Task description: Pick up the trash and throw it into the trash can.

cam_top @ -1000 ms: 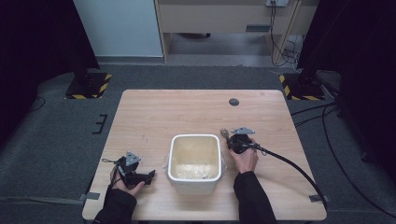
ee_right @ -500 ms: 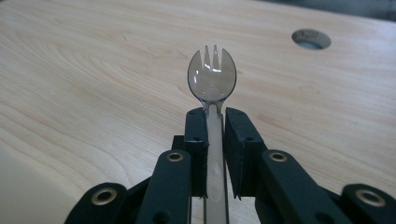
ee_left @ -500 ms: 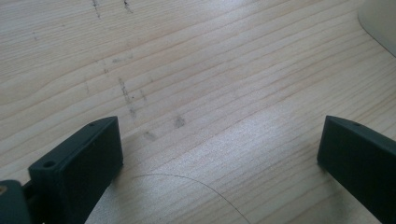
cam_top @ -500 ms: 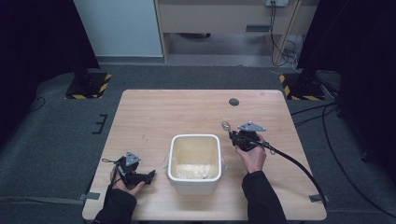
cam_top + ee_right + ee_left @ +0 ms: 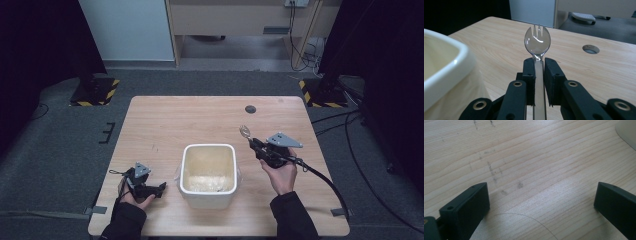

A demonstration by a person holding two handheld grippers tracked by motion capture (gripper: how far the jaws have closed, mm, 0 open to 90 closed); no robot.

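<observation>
A clear plastic spork (image 5: 537, 43) stands between the jaws of my right gripper (image 5: 539, 62), which is shut on its handle. In the high view the right gripper (image 5: 257, 146) hovers right of a white square tub (image 5: 208, 150) with the spork (image 5: 245, 131) pointing to the far left. The tub holds a pale, rice-like mass (image 5: 207, 184) at its near end. My left gripper (image 5: 159, 188) lies low on the wooden table (image 5: 200, 120) left of the tub. Its jaws stand wide open (image 5: 541, 200) over bare wood.
A round cable hole (image 5: 250, 109) sits in the table's far right part. A black cable (image 5: 325, 182) trails from the right gripper over the table's right edge. Thin plastic film (image 5: 456, 100) hangs under the tub's rim.
My right gripper has lifted with the spork and drifted right, away from the tub. The left gripper has stayed where it was.
</observation>
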